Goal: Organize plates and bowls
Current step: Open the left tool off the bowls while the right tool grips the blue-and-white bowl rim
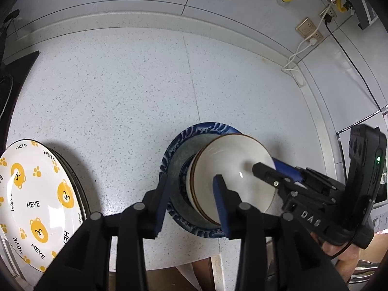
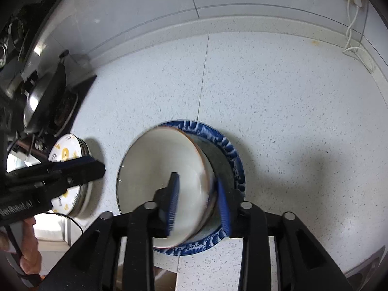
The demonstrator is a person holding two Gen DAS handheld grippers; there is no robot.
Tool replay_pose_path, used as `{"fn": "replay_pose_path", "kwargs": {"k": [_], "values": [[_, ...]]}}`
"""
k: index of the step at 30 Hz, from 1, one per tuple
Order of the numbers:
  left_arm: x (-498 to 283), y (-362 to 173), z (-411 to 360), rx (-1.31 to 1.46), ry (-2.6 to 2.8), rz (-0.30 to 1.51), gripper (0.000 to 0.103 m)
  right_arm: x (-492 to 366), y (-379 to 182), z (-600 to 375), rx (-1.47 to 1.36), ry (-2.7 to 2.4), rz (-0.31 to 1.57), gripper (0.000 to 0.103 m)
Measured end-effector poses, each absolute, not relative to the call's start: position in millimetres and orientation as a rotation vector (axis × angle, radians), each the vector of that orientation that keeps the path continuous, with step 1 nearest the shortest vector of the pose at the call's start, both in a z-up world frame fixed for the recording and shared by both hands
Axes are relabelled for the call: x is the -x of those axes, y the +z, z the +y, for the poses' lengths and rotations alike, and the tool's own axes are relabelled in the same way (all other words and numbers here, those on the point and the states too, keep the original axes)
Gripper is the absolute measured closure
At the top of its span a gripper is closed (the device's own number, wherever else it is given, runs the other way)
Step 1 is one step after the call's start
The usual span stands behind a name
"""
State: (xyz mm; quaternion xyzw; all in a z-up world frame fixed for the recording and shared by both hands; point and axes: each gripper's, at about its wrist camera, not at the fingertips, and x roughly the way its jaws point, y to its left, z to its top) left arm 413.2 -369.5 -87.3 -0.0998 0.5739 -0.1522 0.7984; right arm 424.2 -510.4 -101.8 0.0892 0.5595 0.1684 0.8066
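Note:
Stacked white bowls with brown rims (image 1: 232, 167) (image 2: 155, 169) sit on a blue wave-patterned plate (image 1: 177, 145) (image 2: 230, 150) on the speckled counter. My right gripper (image 2: 197, 203) (image 1: 265, 167) straddles the top bowl's right wall, one pad inside and one outside. Its jaws are open and a gap shows at the inner pad. My left gripper (image 1: 191, 202) is open over the stack's left rim. In the right wrist view the left gripper's fingertips (image 2: 97, 167) stand just left of the bowl, apart from it. A bear-printed "HEYE" plate (image 1: 34, 201) (image 2: 65, 155) tops a pile of plates at the left.
A stove with a dark pan (image 2: 46, 97) stands at the far left. Wall sockets with cables (image 1: 308, 31) and a white cord (image 2: 356, 48) are at the back right. The counter's front edge (image 1: 184, 264) runs just below the blue plate. A person's hand (image 2: 29, 249) holds the left gripper's handle.

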Motion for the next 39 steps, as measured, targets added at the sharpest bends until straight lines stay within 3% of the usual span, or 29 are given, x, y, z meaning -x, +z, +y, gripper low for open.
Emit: {"fn": "replay_pose_path", "kwargs": {"k": [6, 14, 22, 39], "values": [[-404.6, -83.2, -355.8, 0.226, -0.317, 1.209, 0.064, -419.3, -84.8, -511.6, -0.178, 0.355, 1.137, 0.072], [-404.6, -92.4, -330.6, 0.269, -0.264, 1.222, 0.058, -399.2, -65.8, -531.1, -0.193, 0.307, 1.062, 0.061], [-408.1, -135.2, -321.4, 0.363, -0.243, 1.337, 0.058, -397.6, -104.0, -554.8, -0.261, 0.254, 1.152, 0.061], [-420.4, -166.0, -320.8, 0.366, -0.273, 1.406, 0.058, -403.3, -145.6, -565.5, -0.358, 0.303, 1.234, 0.061]]}}
